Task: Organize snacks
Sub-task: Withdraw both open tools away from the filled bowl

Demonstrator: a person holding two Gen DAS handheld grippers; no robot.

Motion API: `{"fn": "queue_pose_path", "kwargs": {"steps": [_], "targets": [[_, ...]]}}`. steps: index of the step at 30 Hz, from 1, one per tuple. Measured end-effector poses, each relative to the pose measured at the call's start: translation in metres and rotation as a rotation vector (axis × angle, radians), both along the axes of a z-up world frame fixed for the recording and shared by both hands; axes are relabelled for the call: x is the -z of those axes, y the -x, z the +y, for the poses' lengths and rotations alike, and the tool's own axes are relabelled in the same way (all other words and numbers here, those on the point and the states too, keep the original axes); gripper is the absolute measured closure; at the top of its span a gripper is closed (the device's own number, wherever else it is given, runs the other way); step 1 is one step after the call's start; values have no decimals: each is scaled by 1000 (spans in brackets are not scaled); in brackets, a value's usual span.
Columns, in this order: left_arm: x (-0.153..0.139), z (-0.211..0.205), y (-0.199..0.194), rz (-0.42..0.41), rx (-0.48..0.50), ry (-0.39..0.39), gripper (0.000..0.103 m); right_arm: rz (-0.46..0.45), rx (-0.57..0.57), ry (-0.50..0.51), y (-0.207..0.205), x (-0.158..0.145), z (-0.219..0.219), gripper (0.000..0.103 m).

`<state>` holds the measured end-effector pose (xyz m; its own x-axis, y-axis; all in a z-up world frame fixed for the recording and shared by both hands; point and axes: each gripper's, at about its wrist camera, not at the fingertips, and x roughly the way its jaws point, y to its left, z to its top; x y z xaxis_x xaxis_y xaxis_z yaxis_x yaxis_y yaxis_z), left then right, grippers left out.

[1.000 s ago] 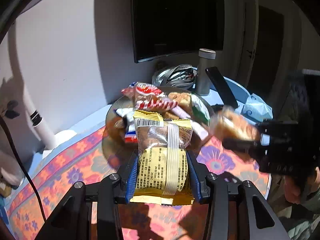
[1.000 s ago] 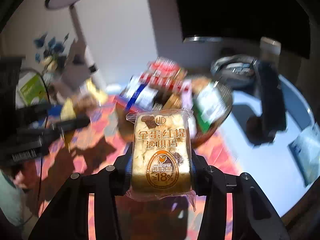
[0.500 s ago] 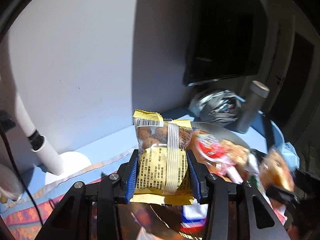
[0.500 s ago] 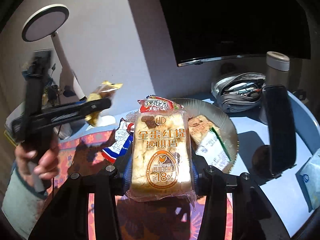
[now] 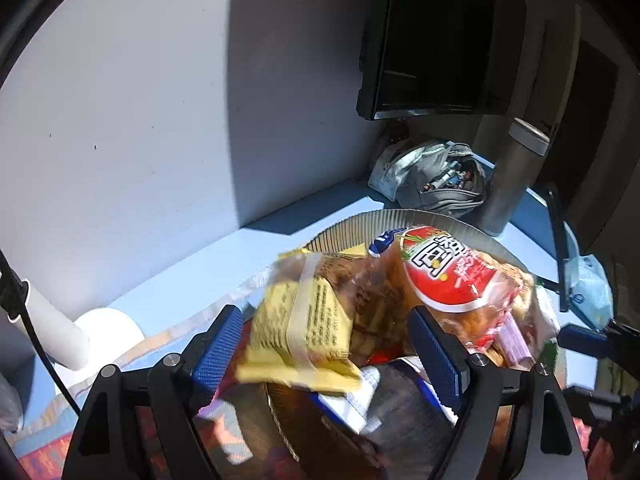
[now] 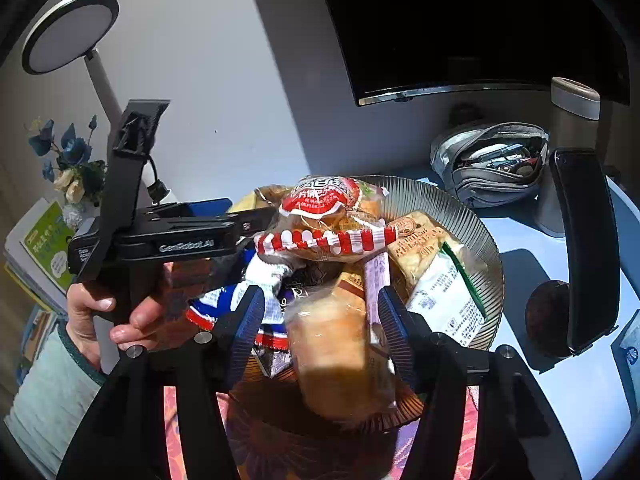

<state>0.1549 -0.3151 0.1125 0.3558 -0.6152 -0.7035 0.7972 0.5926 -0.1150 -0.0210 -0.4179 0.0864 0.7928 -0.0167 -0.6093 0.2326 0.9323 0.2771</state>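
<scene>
Looking along the left gripper [image 5: 326,350], we see its blue fingers [image 5: 218,346] opening, the yellow snack packet [image 5: 298,326] tilted and blurred between them, clear of both pads, over the ribbed glass bowl [image 6: 460,216]. The right gripper [image 6: 320,330] is likewise opening; the orange cake packet [image 6: 340,360] lies between its fingers above the bowl's near rim, on the heaped snacks. The bowl stands on the desk [image 6: 532,248].
</scene>
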Motion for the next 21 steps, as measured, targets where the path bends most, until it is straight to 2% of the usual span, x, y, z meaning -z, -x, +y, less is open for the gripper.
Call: {"fn": "queue_pose_path", "kwargs": {"steps": [6, 9, 16, 21], "targets": [[-19, 43, -3, 77, -38, 107, 20, -21, -3, 1, 10, -9, 5, 45], [-30, 64, 4, 73, -64, 130, 20, -29, -18, 5, 16, -15, 12, 45], [-68, 127, 50, -42, -125, 129, 20, -58, -69, 3, 30, -31, 38, 45], [-96, 184, 105, -152, -214, 131, 20, -86, -132, 29, 46, -46, 73, 44]]}}
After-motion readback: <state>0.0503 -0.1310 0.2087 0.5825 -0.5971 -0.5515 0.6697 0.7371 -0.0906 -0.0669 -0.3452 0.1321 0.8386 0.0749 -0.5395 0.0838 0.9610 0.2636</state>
